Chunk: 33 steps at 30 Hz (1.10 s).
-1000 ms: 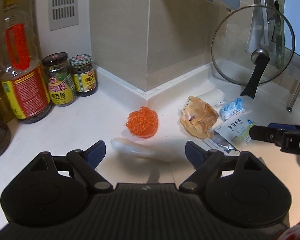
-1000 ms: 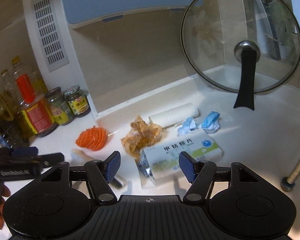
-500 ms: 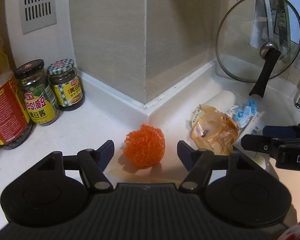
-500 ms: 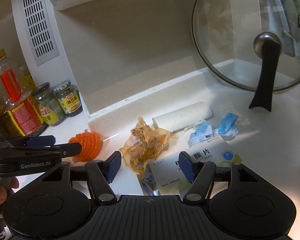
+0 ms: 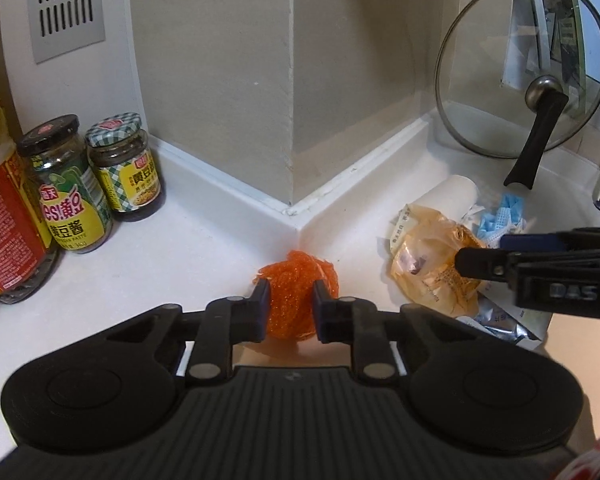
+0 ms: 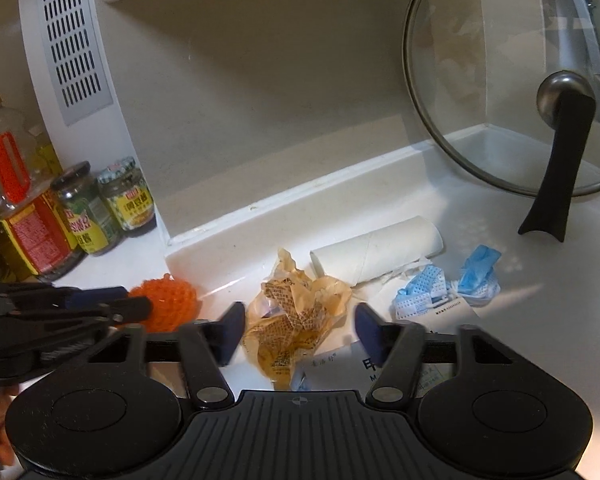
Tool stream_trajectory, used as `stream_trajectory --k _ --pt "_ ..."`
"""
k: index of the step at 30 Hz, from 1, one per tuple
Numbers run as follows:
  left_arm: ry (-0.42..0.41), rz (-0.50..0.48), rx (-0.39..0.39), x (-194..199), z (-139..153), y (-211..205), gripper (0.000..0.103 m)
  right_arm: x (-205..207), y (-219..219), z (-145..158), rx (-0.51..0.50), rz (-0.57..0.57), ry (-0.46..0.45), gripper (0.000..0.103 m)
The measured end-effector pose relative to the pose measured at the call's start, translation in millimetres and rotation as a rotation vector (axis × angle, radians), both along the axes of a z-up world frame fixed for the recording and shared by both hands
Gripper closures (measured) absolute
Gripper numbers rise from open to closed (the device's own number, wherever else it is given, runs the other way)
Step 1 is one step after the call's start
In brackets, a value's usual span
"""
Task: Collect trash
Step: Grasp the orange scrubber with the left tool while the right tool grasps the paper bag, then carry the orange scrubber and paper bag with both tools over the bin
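Note:
My left gripper (image 5: pixel 288 304) is shut on an orange mesh ball (image 5: pixel 296 280) on the white counter; the ball also shows in the right wrist view (image 6: pixel 168 300). My right gripper (image 6: pixel 300 332) is open around a crumpled yellow plastic wrapper (image 6: pixel 296 320), which the left wrist view (image 5: pixel 432 264) shows too. A white paper roll (image 6: pixel 376 252), blue crumpled face masks (image 6: pixel 452 284) and a white medicine box (image 6: pixel 380 364) lie by the wrapper.
Two sauce jars (image 5: pixel 96 176) and an oil bottle (image 5: pixel 4 220) stand at the left. A glass pot lid (image 6: pixel 540 92) with a black handle leans on the wall at the right. A beige wall corner (image 5: pixel 292 92) juts out behind the ball.
My left gripper moved forward over a white wrapper to the orange mesh ball and shut on it. My right gripper moved forward from the medicine box to the yellow wrapper, still open.

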State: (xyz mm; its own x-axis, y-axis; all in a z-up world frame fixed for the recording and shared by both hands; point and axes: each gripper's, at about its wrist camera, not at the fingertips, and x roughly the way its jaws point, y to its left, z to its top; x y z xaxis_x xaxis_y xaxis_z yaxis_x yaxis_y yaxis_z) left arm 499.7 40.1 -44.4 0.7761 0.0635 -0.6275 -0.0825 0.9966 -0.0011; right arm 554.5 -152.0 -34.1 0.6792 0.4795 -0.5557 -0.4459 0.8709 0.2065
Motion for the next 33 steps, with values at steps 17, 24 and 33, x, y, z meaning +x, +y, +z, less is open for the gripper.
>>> stream_trajectory --k 17,24,33 --pt "-0.036 0.044 -0.046 -31.6 23.5 8.5 0.091 -11.0 6.8 11.3 0.011 0.024 -0.047 0.084" --pt "-0.057 0.044 -0.067 -48.4 32.7 2.5 0.093 -33.4 -2.4 23.4 0.025 0.037 -0.060 0.084" --pt "-0.063 0.060 -0.078 -78.0 38.5 -6.3 0.093 -63.4 -33.0 25.7 0.049 0.020 -0.045 0.084"
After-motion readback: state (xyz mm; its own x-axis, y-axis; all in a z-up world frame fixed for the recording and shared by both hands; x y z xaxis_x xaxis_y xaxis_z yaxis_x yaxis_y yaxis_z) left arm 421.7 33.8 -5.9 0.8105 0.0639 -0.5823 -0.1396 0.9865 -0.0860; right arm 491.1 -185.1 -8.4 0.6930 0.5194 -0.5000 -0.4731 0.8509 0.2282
